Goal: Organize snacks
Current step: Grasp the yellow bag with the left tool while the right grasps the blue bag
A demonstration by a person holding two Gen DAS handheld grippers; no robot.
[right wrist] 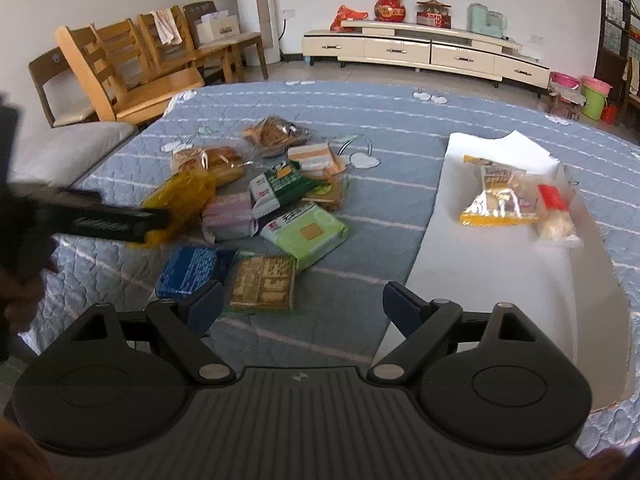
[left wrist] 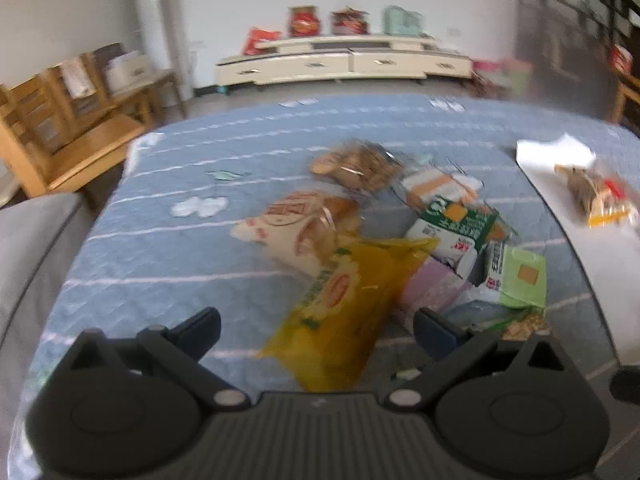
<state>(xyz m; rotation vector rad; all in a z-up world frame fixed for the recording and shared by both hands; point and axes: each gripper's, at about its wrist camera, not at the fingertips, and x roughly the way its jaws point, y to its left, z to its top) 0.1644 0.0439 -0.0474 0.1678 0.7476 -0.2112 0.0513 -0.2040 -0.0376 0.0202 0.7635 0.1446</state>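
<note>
Left gripper [left wrist: 316,332] hovers low over a blue quilted cover [left wrist: 160,248], jaws spread wide, with the yellow snack bag [left wrist: 344,304] lying between its fingers; whether the pads touch the bag cannot be told, and the left wrist view is blurred. Right gripper [right wrist: 302,306] hangs higher, level and pointing across the cover, jaws likewise wide apart and holding nothing, its left finger above a blue packet [right wrist: 192,270] and its right finger over the near edge of a white sheet [right wrist: 492,280]. The snacks lie in a loose heap on the cover: beyond the yellow bag, a bread bag with red lettering [left wrist: 296,224], a clear pack of brown biscuits [left wrist: 356,166], a dark green and white box [left wrist: 456,228], a light green pack [left wrist: 516,278] and a pale purple packet [left wrist: 430,286]. Two snacks rest apart on the white sheet: a yellow-edged clear pack [right wrist: 496,200] and, touching it, a pack with a red label [right wrist: 554,216]. Only the right wrist view shows the left gripper from outside, as a dark bar reaching the yellow bag, together with the blue packet and a pack of square crackers [right wrist: 264,282] just beside it. Both views show wooden chairs [right wrist: 132,68] and a cream low cabinet [right wrist: 424,52] against the far wall.
</note>
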